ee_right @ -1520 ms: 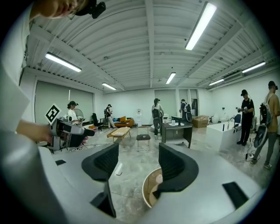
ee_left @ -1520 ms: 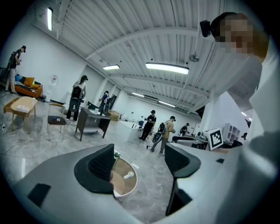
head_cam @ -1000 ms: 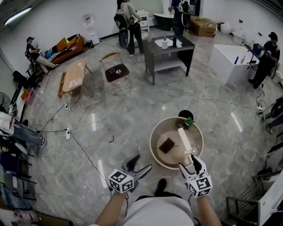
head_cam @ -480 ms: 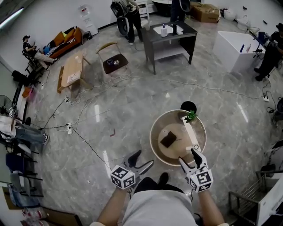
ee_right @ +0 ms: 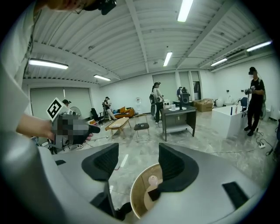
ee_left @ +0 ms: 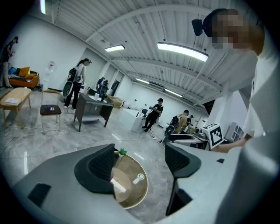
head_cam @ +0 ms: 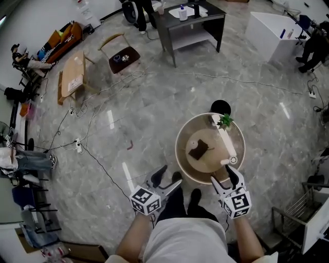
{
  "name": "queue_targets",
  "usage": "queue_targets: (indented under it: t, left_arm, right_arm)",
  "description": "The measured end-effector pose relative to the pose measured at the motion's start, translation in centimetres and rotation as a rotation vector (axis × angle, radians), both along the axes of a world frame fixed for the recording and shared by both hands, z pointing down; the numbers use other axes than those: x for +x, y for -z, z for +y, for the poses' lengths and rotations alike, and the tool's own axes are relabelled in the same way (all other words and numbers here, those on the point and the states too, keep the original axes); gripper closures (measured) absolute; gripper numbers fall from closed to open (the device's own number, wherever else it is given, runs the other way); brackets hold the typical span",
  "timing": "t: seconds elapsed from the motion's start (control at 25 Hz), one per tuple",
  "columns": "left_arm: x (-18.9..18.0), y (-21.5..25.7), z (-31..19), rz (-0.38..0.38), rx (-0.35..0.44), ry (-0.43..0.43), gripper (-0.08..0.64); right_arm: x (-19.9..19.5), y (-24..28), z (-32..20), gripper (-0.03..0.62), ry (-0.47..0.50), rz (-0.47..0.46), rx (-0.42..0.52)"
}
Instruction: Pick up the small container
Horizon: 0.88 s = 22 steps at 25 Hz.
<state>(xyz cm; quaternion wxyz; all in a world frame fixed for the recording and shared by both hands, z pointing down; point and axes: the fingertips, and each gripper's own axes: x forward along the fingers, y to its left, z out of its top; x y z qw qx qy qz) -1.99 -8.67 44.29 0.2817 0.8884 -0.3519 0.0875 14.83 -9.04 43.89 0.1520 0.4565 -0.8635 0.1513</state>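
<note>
Floor (head_cam: 154, 118): grey marble-look tile, polished, glossy w/ light streaks. Round table (head_cam: 178, 149): smooth wood-look top, tan, paler rim, low sheen. Small container (head_cam: 232, 161): white, smooth, prob. plastic. Dark square pad (head_cam: 198, 150) on tabletop: matt, material unclear. Left gripper (ee_left: 140, 162) & right gripper (ee_right: 133, 165): grey matt plastic shells, black matt fine-ribbed pads (ee_left: 101, 165). Low bench (head_cam: 72, 77): pale bare wood. Desk (head_cam: 212, 14): dark grey, matt.

Tan table (head_cam: 181, 160), white small container (head_cam: 232, 160), grey marbled floor (head_cam: 154, 108).
</note>
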Motion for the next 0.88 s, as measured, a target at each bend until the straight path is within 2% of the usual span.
queue_targets:
  t: [0.32,0.56,0.88]
  left_arm:
    - [0.0,-4.0,-6.8,-0.005,-0.044,-0.116,0.189]
    - [-0.9,-7.7,-11.7,-0.023,-0.069,-0.197,0.187]
    - [-0.3,-15.0,-16.4,-0.054,-0.123,-0.314,0.189]
  right_arm:
    - [-2.1,-4.0,-5.8,0.291,-0.050,0.019,-0.073]
    - [-3.0,-8.4,-10.0,0.291,-0.128,0.015,-0.137]
    - [-3.2,-16.1,-14.2,0.291,-0.173,0.039,-0.198]
